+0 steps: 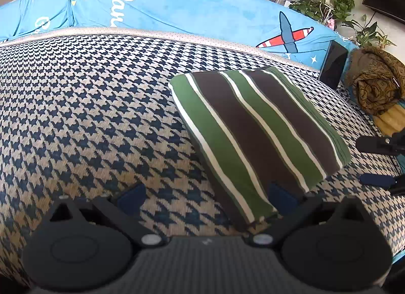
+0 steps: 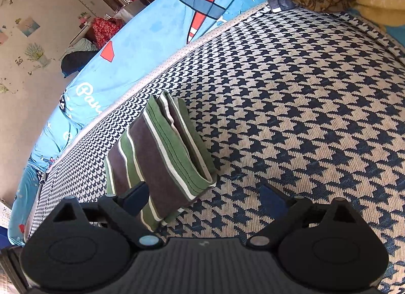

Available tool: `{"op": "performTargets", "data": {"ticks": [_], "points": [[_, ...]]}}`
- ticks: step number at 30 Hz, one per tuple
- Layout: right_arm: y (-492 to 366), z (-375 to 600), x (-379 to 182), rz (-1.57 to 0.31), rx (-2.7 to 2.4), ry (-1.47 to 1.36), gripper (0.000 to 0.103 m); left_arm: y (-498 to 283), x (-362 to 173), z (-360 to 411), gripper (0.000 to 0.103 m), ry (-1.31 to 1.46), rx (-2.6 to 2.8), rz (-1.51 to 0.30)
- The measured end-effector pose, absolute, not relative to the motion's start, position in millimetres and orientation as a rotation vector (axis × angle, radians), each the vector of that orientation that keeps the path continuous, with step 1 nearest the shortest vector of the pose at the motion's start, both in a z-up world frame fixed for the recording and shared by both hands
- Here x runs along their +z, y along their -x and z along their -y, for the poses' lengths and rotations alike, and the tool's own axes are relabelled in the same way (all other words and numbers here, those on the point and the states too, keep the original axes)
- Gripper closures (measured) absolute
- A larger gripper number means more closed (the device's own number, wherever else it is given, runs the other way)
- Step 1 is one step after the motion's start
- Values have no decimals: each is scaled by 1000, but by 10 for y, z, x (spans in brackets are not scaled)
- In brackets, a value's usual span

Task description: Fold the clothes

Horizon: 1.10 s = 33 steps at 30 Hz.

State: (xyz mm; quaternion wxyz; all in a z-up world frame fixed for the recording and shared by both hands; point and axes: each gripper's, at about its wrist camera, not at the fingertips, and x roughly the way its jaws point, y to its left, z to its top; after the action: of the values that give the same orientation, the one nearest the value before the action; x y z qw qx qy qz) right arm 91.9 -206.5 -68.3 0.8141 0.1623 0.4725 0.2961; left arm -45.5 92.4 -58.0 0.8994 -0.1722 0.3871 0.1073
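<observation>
Bed: a houndstooth cover [image 1: 88,117] in dark blue and beige carries everything; a blue blanket [image 1: 164,8] with plane prints runs along its far edge.
Containers: none can be made out in either view.
Left gripper [image 1: 206,199]: fingers spread wide, holding nothing; the left pad [image 1: 131,197] hangs over bare cover, the right pad [image 1: 282,199] sits at the near corner of the shirt, and whether it touches the cloth cannot be told.
Shirt [image 1: 258,137]: folded into a thick rectangle of green, brown and white stripes, lying flat on the cover right of centre in the left view, reaching from the gripper toward the bed's far edge.
Right gripper [image 2: 206,199]: fingers wide apart and empty; its tips also show at the right edge of the left view [image 1: 374,162].
Shirt from the right [image 2: 162,160]: its layered open side faces this camera; the near end lies just by the left pad [image 2: 135,199], which overlaps it in the picture, and the right pad [image 2: 274,200] is over bare cover, well clear.
Far right: a bundle of brown patterned cloth [image 1: 377,84] lies at the bed's corner, apart from the shirt.
</observation>
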Motion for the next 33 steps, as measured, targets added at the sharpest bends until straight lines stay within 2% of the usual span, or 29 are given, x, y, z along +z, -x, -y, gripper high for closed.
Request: {"op": "performTargets", "data": {"ticks": [17, 21, 33], "points": [[-1226, 1719, -806, -1026, 683, -356, 11, -270, -661, -1391, 0, 410, 117, -900], [-1254, 1703, -836, -1038, 700, -373, 23, -399, -677, -1516, 0, 475, 95, -890], [-1296, 1521, -887, -1040, 735, -371, 29, -719, -707, -1614, 0, 541, 24, -890]]}}
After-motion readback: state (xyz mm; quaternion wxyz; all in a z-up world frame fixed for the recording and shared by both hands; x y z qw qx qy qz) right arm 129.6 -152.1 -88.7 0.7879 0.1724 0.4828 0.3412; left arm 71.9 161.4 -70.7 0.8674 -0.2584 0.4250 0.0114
